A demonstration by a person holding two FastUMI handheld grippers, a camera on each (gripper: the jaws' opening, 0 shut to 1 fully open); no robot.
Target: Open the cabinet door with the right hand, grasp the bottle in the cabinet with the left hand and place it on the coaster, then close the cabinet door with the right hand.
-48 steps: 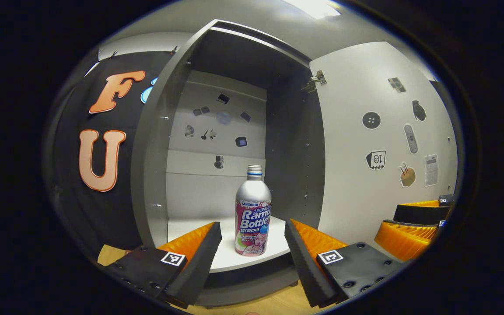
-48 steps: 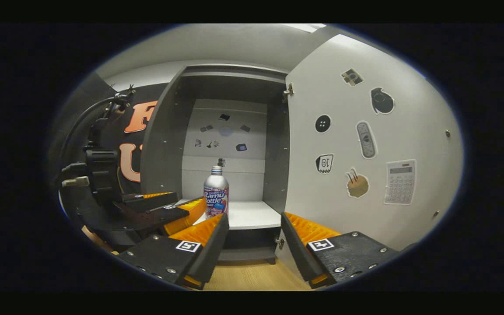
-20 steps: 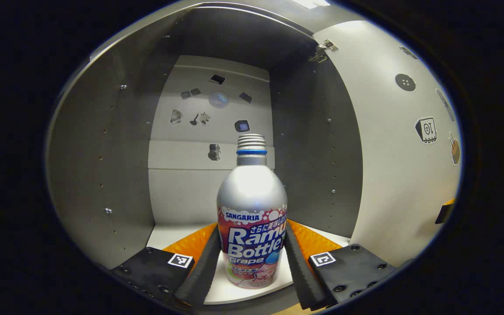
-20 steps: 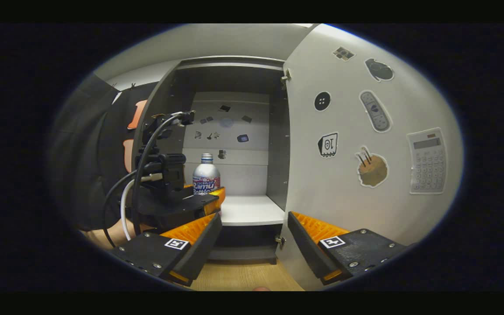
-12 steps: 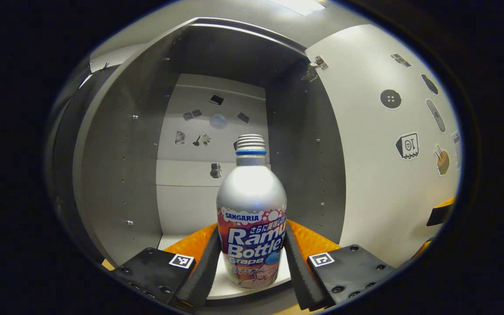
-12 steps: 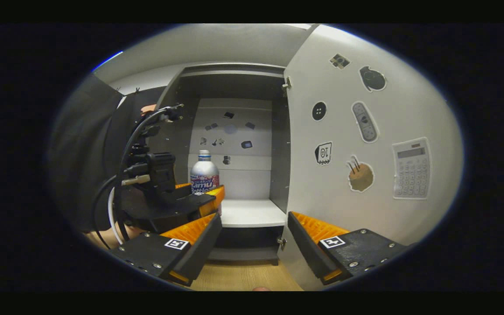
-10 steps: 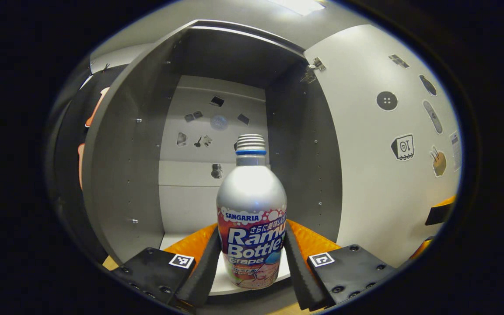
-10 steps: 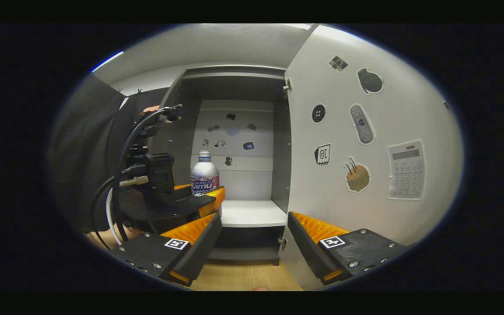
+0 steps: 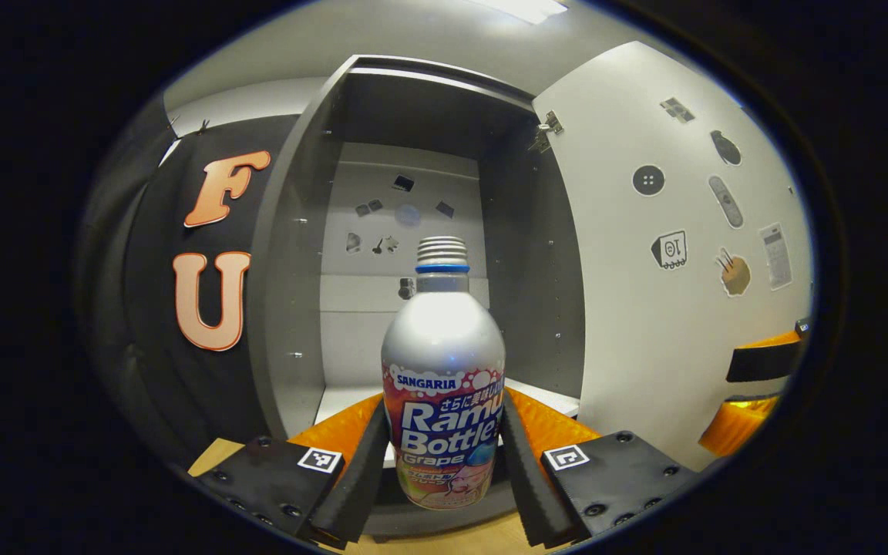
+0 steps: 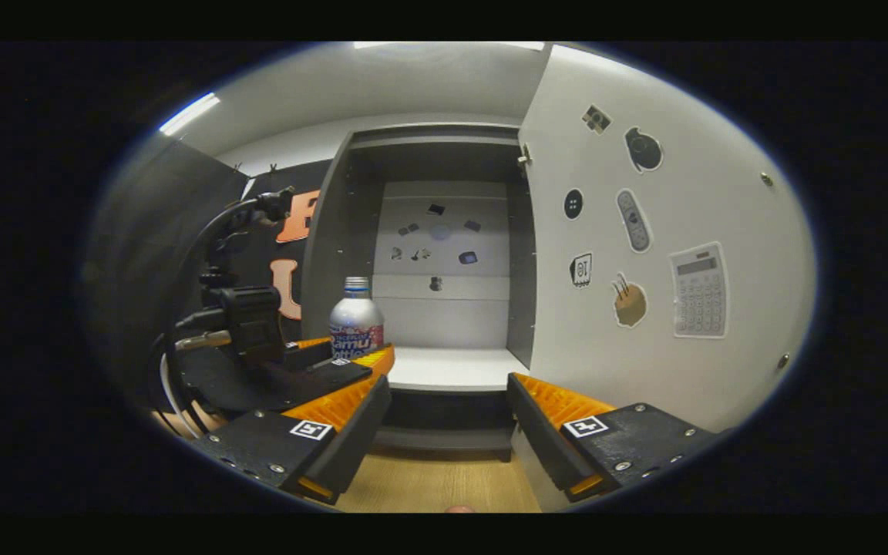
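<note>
Closest in the left gripper view, the left gripper (image 9: 444, 462) has both fingers pressed against the flanks of the bottle (image 9: 444, 385), clamped low on its printed label at about 6 o'clock. The bottle stands upright between them, its base in front of the shelf's front edge, so it looks carried rather than resting, though I cannot see the bottom clearly.

It looks like a metal bottle with a smooth, glossy skin and a threaded neck with no cap that I can make out. I'd judge it stiff but thin-walled, slippery under the pads, and liable to spill if tilted. The straight labelled body is the sensible place to hold; the rounded shoulder would let it slide.

In the right gripper view, the right gripper (image 10: 444, 435) hangs at 6 o'clock with fingers spread apart and nothing between them, above the wooden floor (image 10: 436, 486).

Farther back, the cabinet (image 9: 290, 254) stands at 12 o'clock, its door (image 9: 667, 324) swung wide toward 3 o'clock.
</note>
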